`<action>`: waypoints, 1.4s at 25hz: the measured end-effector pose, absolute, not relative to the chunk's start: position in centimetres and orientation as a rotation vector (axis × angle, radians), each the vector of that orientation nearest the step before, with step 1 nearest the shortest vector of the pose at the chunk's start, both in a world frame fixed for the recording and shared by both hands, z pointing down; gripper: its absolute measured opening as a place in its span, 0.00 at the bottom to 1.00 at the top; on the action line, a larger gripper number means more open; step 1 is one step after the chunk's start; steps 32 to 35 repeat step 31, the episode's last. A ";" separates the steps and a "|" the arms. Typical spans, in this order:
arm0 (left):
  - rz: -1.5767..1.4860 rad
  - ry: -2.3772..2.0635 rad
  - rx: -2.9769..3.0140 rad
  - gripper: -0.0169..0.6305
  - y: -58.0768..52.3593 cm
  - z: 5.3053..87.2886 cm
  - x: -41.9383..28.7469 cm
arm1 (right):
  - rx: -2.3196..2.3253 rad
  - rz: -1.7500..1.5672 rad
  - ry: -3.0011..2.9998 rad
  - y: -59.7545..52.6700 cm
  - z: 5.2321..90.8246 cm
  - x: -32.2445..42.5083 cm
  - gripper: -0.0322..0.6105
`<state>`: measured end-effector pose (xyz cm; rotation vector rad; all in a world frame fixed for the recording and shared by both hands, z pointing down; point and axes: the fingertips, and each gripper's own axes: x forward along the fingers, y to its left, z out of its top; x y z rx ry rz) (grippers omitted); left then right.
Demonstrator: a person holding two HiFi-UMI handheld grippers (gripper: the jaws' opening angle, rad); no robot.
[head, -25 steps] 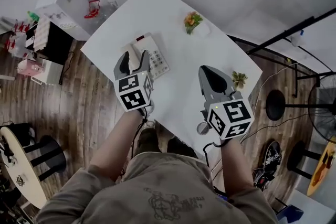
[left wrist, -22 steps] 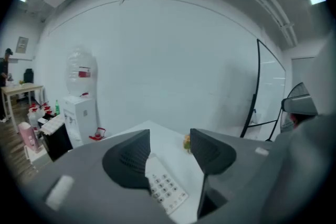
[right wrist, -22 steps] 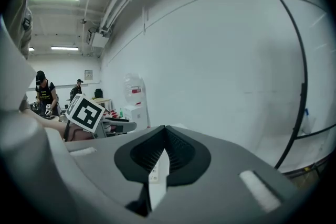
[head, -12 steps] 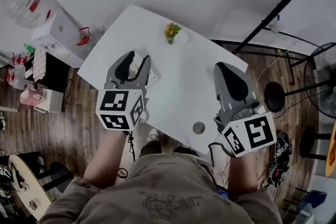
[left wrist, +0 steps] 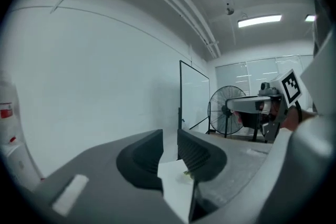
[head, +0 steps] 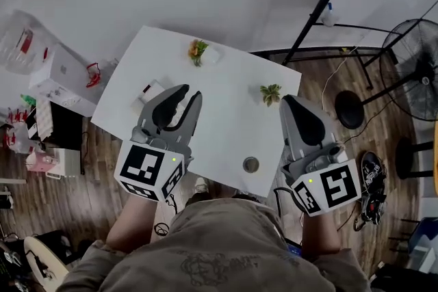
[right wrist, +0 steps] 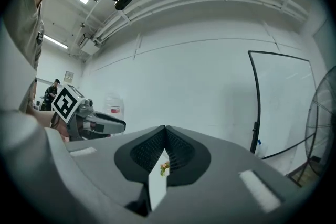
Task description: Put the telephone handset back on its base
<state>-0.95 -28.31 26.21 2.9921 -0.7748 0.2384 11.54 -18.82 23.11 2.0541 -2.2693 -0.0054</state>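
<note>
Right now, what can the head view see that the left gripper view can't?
Only the head view shows the telephone, partly hidden behind the left gripper, and a small round thing near the table's front edge. Only the left gripper view shows its own jaws a little apart with nothing held, and a ceiling light. Both show the fan, the right gripper and some of the white table.

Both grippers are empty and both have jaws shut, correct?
Only the right gripper is shut. The left gripper has its jaws apart, with a clear gap between them in the left gripper view. Both are empty, as stated.
</note>
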 end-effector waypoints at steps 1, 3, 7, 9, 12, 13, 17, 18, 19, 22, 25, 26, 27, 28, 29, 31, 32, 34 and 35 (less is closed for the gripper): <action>0.237 -0.745 3.001 0.16 -27.8 26.1 -0.6 | 2.071 0.007 -2.269 -18.3 23.2 11.8 0.10; 0.240 -0.697 3.011 0.12 -27.0 26.2 0.0 | 2.090 0.022 -2.260 -17.4 23.3 12.2 0.09; 0.263 -0.620 3.024 0.09 -25.9 27.1 1.0 | 2.077 0.032 -2.239 -15.9 23.9 12.2 0.09; 0.277 -0.589 3.019 0.05 -25.5 28.0 1.3 | 2.069 0.048 -2.231 -15.2 24.4 12.1 0.09; 0.334 -0.566 3.004 0.03 -25.0 29.8 1.6 | 2.050 0.100 -2.230 -14.6 25.7 11.6 0.09; 0.361 -0.560 2.998 0.03 -24.9 30.5 1.7 | 2.042 0.119 -2.231 -14.5 26.3 11.5 0.09; 0.377 -0.561 2.994 0.03 -24.4 31.3 1.9 | 2.023 0.152 -2.228 -14.4 27.5 11.3 0.09; 0.358 -0.577 2.999 0.03 -24.5 31.0 1.9 | 2.023 0.153 -2.226 -14.3 27.6 11.4 0.09; 0.342 -0.593 3.003 0.03 -24.5 30.8 1.8 | 2.025 0.152 -2.225 -14.3 27.6 11.5 0.09; 0.338 -0.594 3.023 0.03 -24.3 30.2 1.9 | 2.037 0.146 -2.224 -14.1 27.5 12.0 0.09; 0.362 -0.572 3.046 0.03 -23.6 30.1 2.1 | 2.040 0.146 -2.227 -14.0 27.4 12.2 0.09; 0.364 -0.567 3.050 0.03 -23.4 30.0 2.1 | 2.038 0.144 -2.230 -13.9 27.3 12.2 0.09; 0.363 -0.561 3.051 0.03 -23.2 30.0 2.1 | 2.036 0.142 -2.233 -13.9 27.3 12.2 0.09; 0.361 -0.557 3.051 0.03 -23.0 29.9 2.1 | 2.035 0.140 -2.234 -13.8 27.3 12.1 0.09; 0.358 -0.554 3.050 0.03 -22.9 29.9 2.1 | 2.033 0.138 -2.235 -13.8 27.3 12.1 0.09; 0.351 -0.551 3.048 0.03 -22.6 29.8 2.1 | 2.032 0.139 -2.236 -13.6 27.3 12.1 0.09; 0.351 -0.551 3.048 0.03 -22.6 29.8 2.1 | 2.032 0.139 -2.236 -13.6 27.3 12.1 0.09; 0.351 -0.551 3.048 0.03 -22.6 29.8 2.1 | 2.032 0.139 -2.236 -13.6 27.3 12.1 0.09; 0.351 -0.551 3.048 0.03 -22.6 29.8 2.1 | 2.032 0.139 -2.236 -13.6 27.3 12.1 0.09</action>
